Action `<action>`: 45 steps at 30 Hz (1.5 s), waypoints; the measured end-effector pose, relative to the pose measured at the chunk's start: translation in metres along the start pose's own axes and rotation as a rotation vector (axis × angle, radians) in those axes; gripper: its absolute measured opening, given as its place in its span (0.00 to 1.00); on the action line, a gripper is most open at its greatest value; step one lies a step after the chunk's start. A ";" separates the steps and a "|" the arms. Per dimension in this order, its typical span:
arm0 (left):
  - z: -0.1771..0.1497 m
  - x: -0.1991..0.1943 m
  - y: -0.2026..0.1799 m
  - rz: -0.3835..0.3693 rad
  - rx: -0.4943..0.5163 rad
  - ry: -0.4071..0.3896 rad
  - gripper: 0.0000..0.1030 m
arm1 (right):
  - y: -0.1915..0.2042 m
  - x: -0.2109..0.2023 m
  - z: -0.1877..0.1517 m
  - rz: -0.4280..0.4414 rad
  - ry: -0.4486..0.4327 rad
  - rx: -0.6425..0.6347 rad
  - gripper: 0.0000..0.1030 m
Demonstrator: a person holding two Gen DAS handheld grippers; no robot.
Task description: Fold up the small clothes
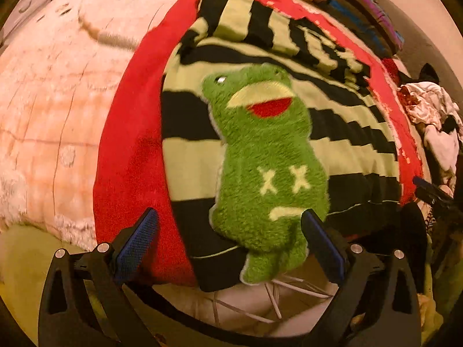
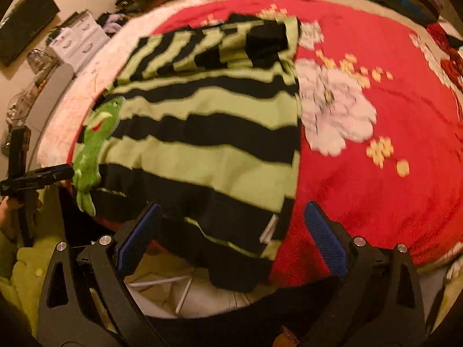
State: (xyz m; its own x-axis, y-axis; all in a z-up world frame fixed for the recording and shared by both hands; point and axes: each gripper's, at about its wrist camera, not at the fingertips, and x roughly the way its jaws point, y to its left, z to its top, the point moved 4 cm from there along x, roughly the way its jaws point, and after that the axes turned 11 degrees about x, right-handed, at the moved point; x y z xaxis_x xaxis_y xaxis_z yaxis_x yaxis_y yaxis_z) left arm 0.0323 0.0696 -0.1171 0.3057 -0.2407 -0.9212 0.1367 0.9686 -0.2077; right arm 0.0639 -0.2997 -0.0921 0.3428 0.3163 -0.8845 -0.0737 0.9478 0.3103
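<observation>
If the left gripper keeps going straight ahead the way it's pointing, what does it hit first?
Most likely the fuzzy green frog on the striped sweater. The open left gripper already has the frog's lower end between its fingers, though the fisheye view leaves the depth unclear.

Sweater (image 2: 202, 133) lies on blanket (image 2: 376, 188) (frog patch (image 1: 269, 162) atop).
</observation>
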 end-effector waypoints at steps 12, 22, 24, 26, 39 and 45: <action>-0.013 0.019 -0.012 -0.068 0.010 0.078 0.76 | -0.019 0.040 -0.027 -0.020 0.219 0.109 0.64; -0.016 0.017 -0.012 -0.091 -0.002 0.094 0.69 | -0.018 0.021 -0.026 0.110 0.144 0.138 0.30; -0.022 0.027 -0.010 -0.107 -0.014 0.139 0.79 | -0.024 0.031 -0.026 0.070 0.180 0.175 0.62; -0.022 0.032 -0.015 -0.096 0.015 0.150 0.83 | -0.032 0.035 -0.026 0.086 0.200 0.216 0.62; 0.002 -0.030 -0.018 -0.135 0.013 -0.119 0.06 | -0.028 0.001 -0.013 0.270 0.112 0.235 0.16; 0.049 -0.051 -0.013 -0.235 -0.039 -0.233 0.06 | -0.019 -0.028 0.033 0.418 0.001 0.260 0.15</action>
State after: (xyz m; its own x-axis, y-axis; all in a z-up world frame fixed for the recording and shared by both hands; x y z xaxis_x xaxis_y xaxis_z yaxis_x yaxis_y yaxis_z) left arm 0.0613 0.0661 -0.0509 0.4778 -0.4614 -0.7475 0.1942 0.8854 -0.4224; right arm 0.0864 -0.3282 -0.0621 0.3330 0.6675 -0.6660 0.0311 0.6981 0.7153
